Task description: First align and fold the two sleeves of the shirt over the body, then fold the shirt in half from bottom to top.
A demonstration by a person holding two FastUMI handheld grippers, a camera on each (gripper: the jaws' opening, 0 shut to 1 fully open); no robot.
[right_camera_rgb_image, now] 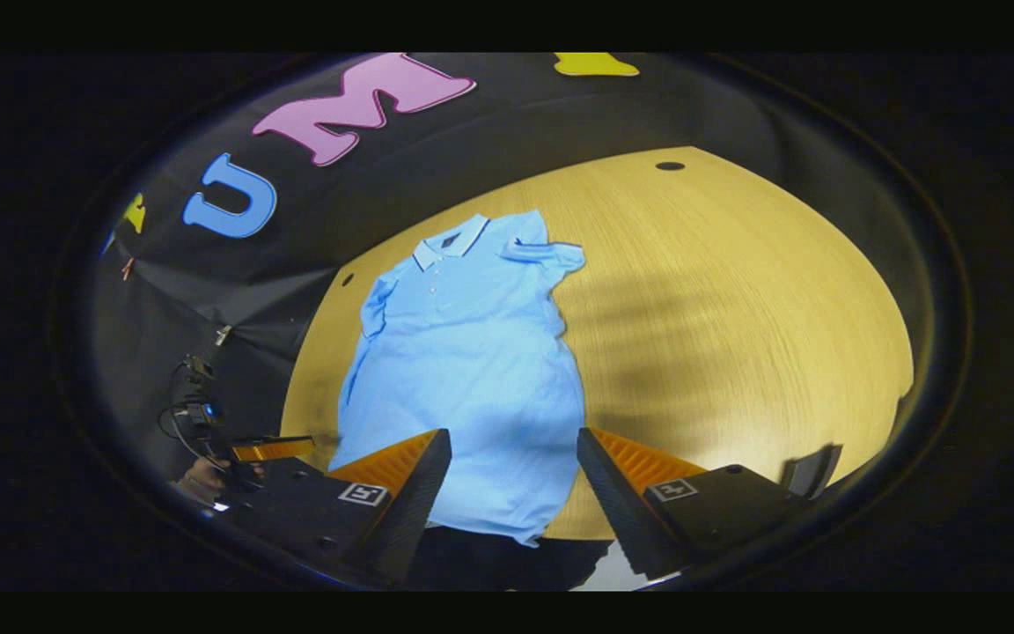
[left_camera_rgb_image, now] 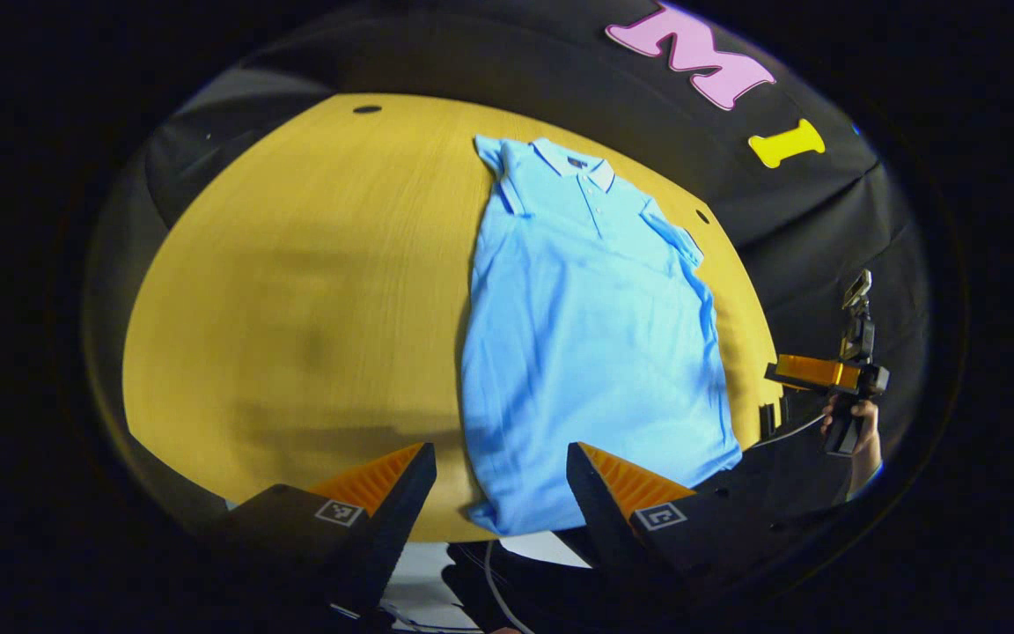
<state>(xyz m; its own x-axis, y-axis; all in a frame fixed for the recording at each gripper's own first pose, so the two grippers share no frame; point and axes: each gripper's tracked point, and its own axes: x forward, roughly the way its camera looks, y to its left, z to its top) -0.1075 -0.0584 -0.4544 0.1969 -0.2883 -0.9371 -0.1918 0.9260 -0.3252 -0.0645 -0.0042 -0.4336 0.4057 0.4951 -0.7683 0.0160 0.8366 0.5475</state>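
A light blue polo shirt [left_camera_rgb_image: 586, 335] lies flat on the yellow wooden table [left_camera_rgb_image: 313, 291], collar toward the far wall, both short sleeves tucked in close to the body. My left gripper [left_camera_rgb_image: 500, 458] is open above the shirt's hem, nothing between its fingers. In the left gripper view, the other gripper [left_camera_rgb_image: 824, 374] is held by a hand at the table's right edge. In the right gripper view, the shirt [right_camera_rgb_image: 472, 370] lies ahead and my right gripper [right_camera_rgb_image: 514, 445] is open over its lower part, holding nothing. The left gripper [right_camera_rgb_image: 269, 451] shows at the far left.
The table [right_camera_rgb_image: 736, 335] has small dark holes [left_camera_rgb_image: 367, 109] [right_camera_rgb_image: 670, 165] near its far corners. Black cloth walls stand behind and beside it. A dark object [right_camera_rgb_image: 811, 471] pokes up at the table's near right edge in the right gripper view.
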